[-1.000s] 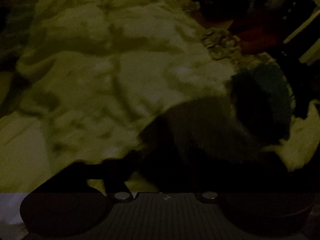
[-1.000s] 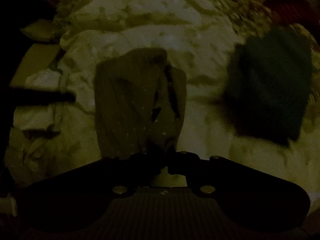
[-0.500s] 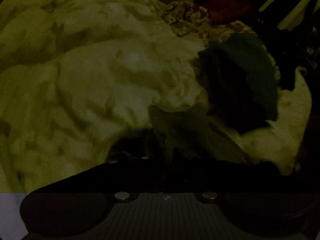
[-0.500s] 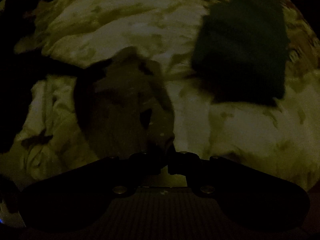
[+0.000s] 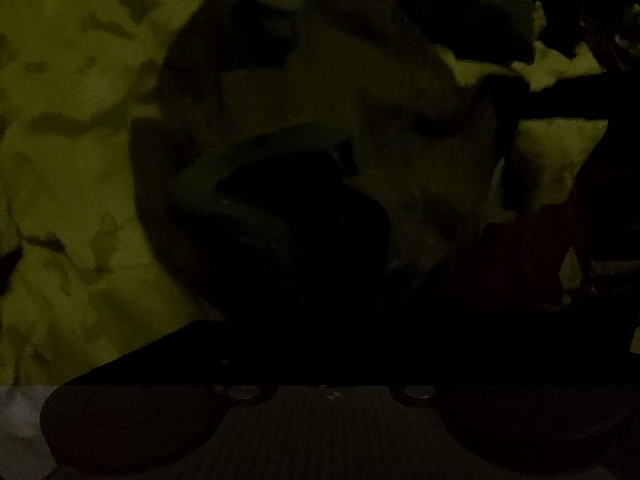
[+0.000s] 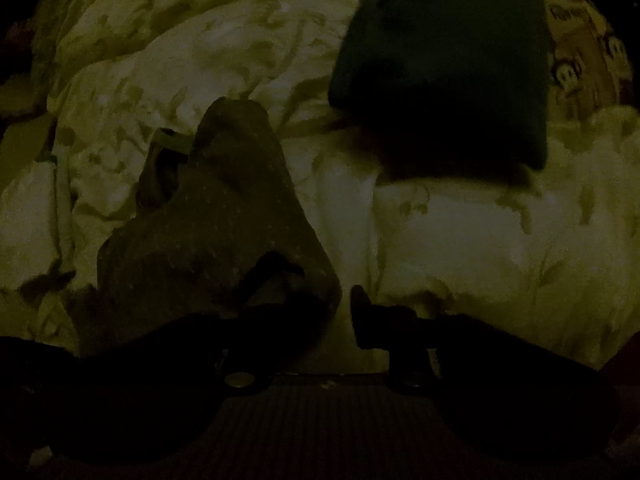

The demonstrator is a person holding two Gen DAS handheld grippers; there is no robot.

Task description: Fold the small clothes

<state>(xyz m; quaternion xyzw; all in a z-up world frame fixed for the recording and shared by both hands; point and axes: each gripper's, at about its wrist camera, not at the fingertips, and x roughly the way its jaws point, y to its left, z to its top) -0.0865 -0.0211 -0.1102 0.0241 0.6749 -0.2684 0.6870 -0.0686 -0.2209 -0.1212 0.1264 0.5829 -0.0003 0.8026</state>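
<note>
The scene is very dark. A small grey-brown garment (image 6: 216,240) lies crumpled on a pale rumpled bedsheet (image 6: 460,240). In the right wrist view my right gripper (image 6: 320,316) is open; its right finger (image 6: 362,320) stands clear of the cloth, and the left finger is hidden under the garment's near edge. In the left wrist view the same garment (image 5: 360,128) fills the middle, close to the camera. My left gripper's fingers are lost in shadow beneath it, so I cannot tell how they stand.
A folded dark green cloth (image 6: 448,64) lies on the sheet at the back right, also in the left wrist view (image 5: 500,8). A printed fabric (image 6: 576,52) shows at the far right edge. Dark reddish items (image 5: 528,248) lie right of the garment.
My right gripper has opened and let go of the garment, which now lies slumped to its left. The left gripper has moved in close over the garment.
</note>
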